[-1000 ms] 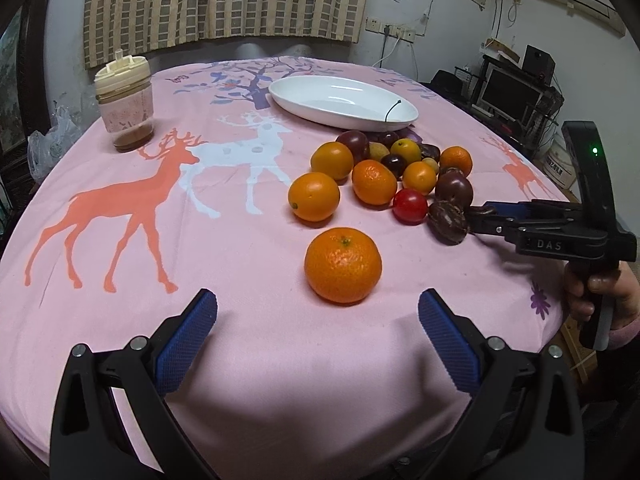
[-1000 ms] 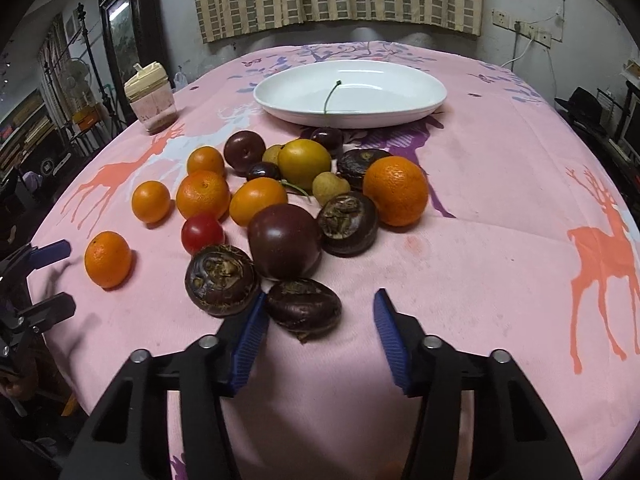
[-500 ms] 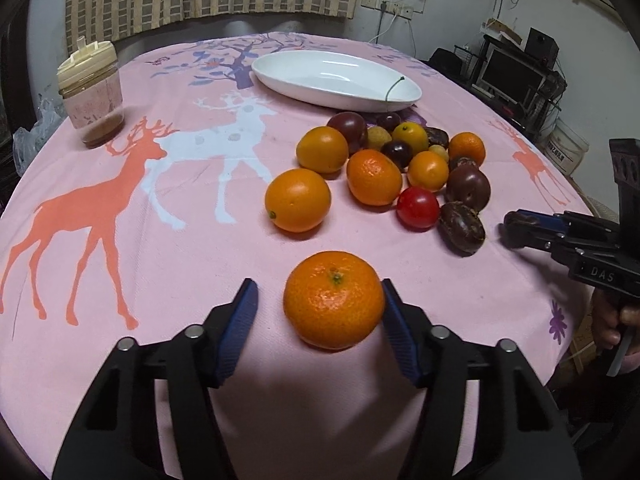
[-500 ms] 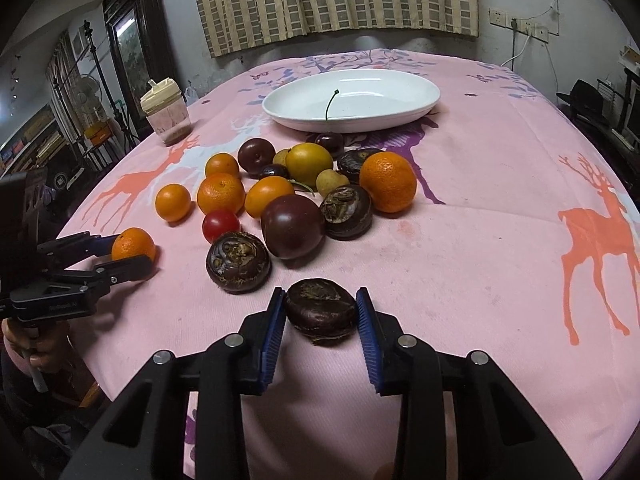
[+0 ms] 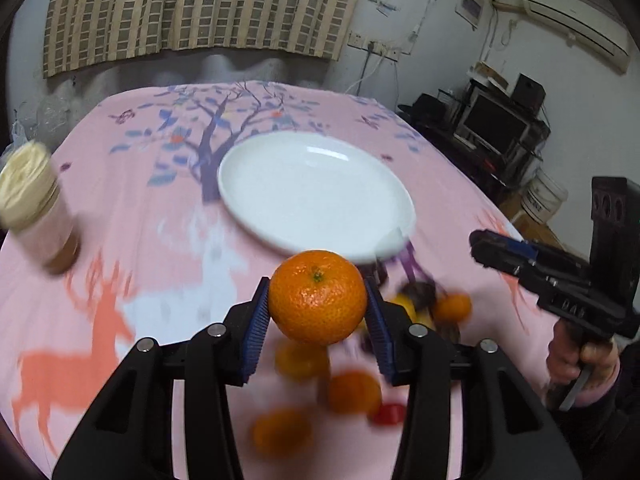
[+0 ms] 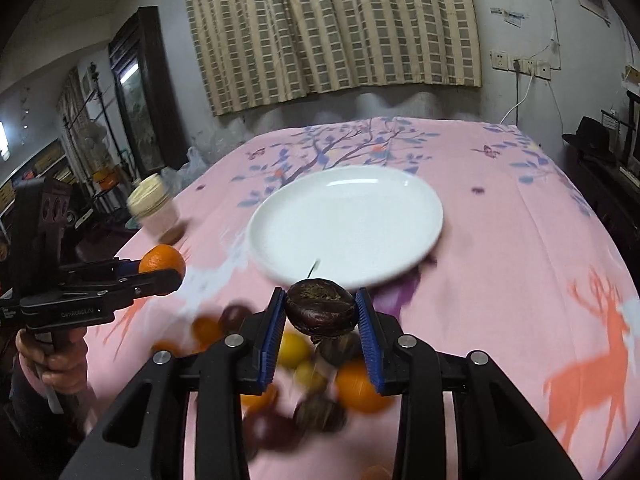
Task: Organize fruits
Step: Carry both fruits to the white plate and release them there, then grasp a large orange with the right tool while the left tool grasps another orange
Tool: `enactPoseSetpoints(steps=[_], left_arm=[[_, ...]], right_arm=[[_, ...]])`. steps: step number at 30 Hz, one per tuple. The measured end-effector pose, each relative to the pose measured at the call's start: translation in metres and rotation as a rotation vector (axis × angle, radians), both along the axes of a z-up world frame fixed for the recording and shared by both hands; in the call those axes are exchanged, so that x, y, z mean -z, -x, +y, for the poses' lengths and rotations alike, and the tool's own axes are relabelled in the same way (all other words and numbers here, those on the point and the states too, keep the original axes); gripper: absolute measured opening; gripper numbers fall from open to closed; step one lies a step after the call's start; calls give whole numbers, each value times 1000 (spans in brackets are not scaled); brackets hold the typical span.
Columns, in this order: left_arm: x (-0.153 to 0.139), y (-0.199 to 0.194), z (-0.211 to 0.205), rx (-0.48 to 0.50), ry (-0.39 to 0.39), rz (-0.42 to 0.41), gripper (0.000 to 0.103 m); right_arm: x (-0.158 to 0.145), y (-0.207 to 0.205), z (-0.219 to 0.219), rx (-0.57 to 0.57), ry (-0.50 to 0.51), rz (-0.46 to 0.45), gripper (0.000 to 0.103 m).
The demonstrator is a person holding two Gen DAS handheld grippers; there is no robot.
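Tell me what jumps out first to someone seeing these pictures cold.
A round orange mandarin is clamped in the left claw, lifted above the pink deer-print tablecloth. A dark brown wrinkled fruit sits pinched in the right claw, also raised. Beyond both lies an oval white plate, with blurred loose fruit heaped below.

Both views are dimly lit indoors, with soft glare seen on the white plate (image 5: 316,196). Strong motion blur smears the table (image 6: 520,240), the jar (image 5: 32,208) and the loose fruit, while the held mandarin (image 5: 317,297) stays sharp. Fisheye bending and dark corners are seen at the edges.
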State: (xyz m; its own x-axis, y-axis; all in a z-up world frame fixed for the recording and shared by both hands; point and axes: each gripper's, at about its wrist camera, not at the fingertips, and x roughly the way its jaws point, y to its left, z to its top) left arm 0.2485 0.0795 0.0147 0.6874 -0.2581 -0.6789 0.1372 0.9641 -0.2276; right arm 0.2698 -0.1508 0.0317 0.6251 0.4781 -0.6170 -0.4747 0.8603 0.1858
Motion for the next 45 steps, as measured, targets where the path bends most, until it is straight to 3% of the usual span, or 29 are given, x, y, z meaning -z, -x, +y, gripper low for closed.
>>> enactPoseSetpoints(steps=[5, 11, 12, 13, 15, 18, 20, 25, 30, 34, 36, 45], left_arm=[[12, -96, -4, -65, -23, 82, 45], [40, -135, -13, -62, -63, 170, 45], [43, -138, -14, -59, -73, 176, 47], [44, -137, -13, -61, -79, 171, 60], [39, -131, -10, -90, -92, 138, 82], [19, -111, -3, -96, -89, 79, 85], [7, -90, 3, -100, -73, 39, 96], [8, -27, 22, -117, -46, 0, 96], [37, 24, 55, -209, 46, 33, 96], [48, 45, 73, -205, 147, 51, 96], [51, 48, 75, -216, 140, 59, 96], [51, 52, 57, -194, 15, 39, 96]], right_arm=[[22, -92, 31, 56, 97, 79, 36], [57, -138, 47, 43, 147, 162, 36], [60, -139, 48, 40, 151, 167, 36], [61, -138, 48, 38, 155, 169, 40], [61, -134, 46, 25, 140, 183, 57], [49, -123, 34, 32, 85, 177, 61], [40, -108, 23, 39, 40, 144, 65], [42, -57, -9, 53, -41, 107, 67], [59, -30, -32, 41, -121, 197, 67], [73, -20, -34, 6, -153, 262, 67], [78, -17, -32, 3, -129, 275, 67], [88, -11, -31, -7, -103, 325, 46]])
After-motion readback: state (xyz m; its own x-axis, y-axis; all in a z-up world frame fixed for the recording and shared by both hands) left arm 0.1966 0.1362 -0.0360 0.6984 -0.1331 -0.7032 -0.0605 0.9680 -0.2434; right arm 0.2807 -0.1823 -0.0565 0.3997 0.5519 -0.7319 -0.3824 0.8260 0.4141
